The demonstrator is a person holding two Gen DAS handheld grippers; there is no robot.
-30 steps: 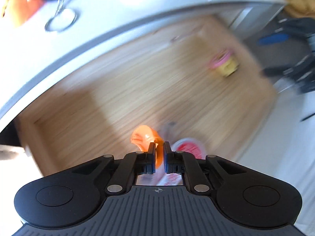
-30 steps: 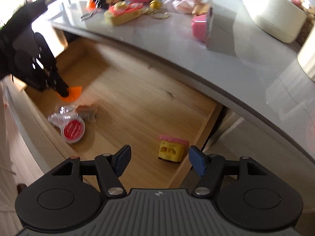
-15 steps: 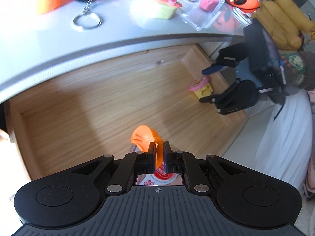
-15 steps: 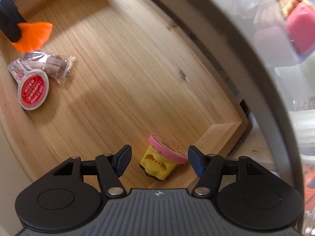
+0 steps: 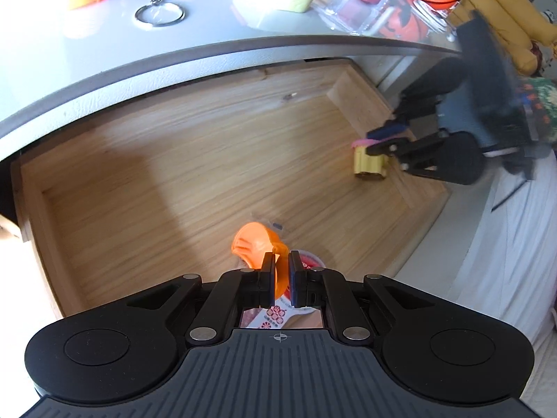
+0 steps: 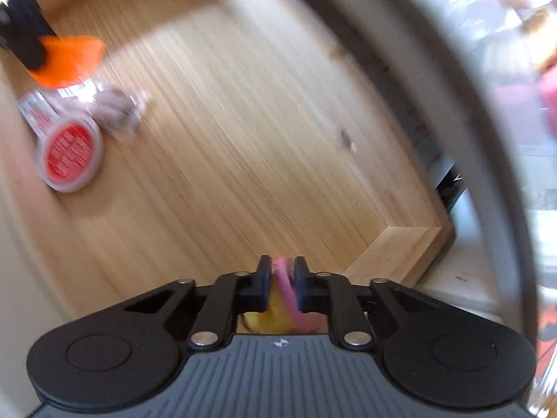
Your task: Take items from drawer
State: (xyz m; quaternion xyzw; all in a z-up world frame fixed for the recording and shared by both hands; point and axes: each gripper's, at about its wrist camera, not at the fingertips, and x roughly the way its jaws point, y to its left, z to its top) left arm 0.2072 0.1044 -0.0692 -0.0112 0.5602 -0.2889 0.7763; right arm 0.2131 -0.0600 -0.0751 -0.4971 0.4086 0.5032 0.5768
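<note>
Closing hard at the drawer's (image 5: 195, 160) four o'clock corner, the right hand-held gripper (image 6: 281, 280) has just snapped its jaws from wide open onto the pink-topped yellow toy (image 6: 283, 299), pinching its pink rim while it sits on the wood by the side wall. Over at six o'clock in the left view, the left hand-held gripper (image 5: 281, 271) stays clamped tight on the orange toy (image 5: 254, 244), hanging above the red-lidded cup (image 6: 71, 155) and a clear wrapper (image 6: 115, 109). Both hands now look loaded, so lifting out to the bench (image 5: 104, 55) should come next, with cup and wrapper left to fetch.
</note>
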